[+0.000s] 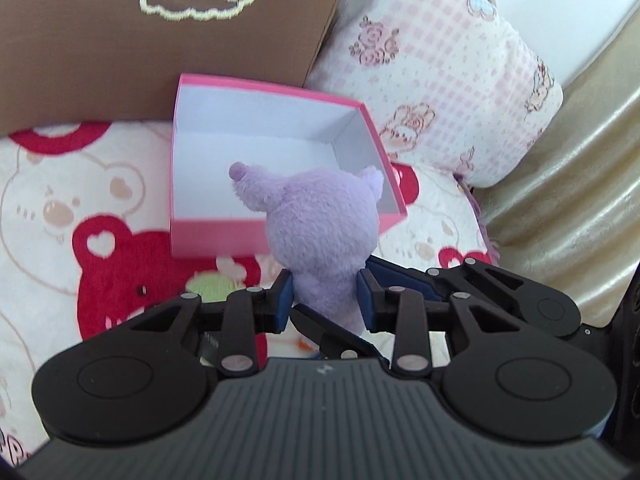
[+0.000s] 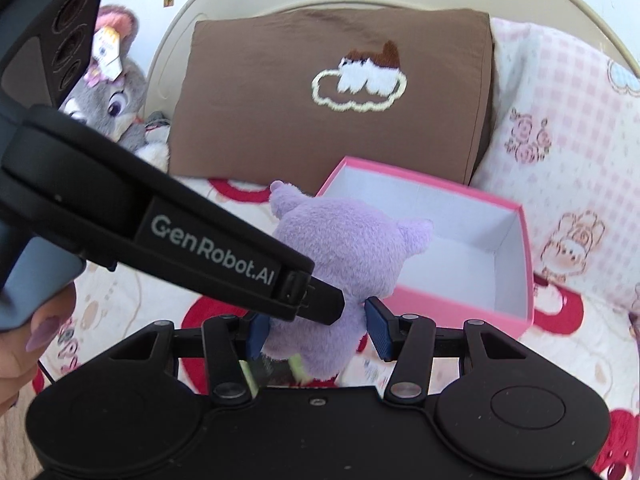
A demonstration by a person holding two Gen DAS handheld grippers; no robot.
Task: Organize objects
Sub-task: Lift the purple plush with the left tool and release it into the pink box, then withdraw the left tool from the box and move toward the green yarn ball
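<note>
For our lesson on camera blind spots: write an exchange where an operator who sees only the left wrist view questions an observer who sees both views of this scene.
Operator: Is anything to the left of the brown pillow?
Observer: Yes, a grey bunny plush lies beside the brown pillow, with a paper tag at its ear.
Operator: Who holds my left gripper?
Observer: A left hand with purple-painted nails is at the handle of the left gripper, at the left edge of the right wrist view.
</note>
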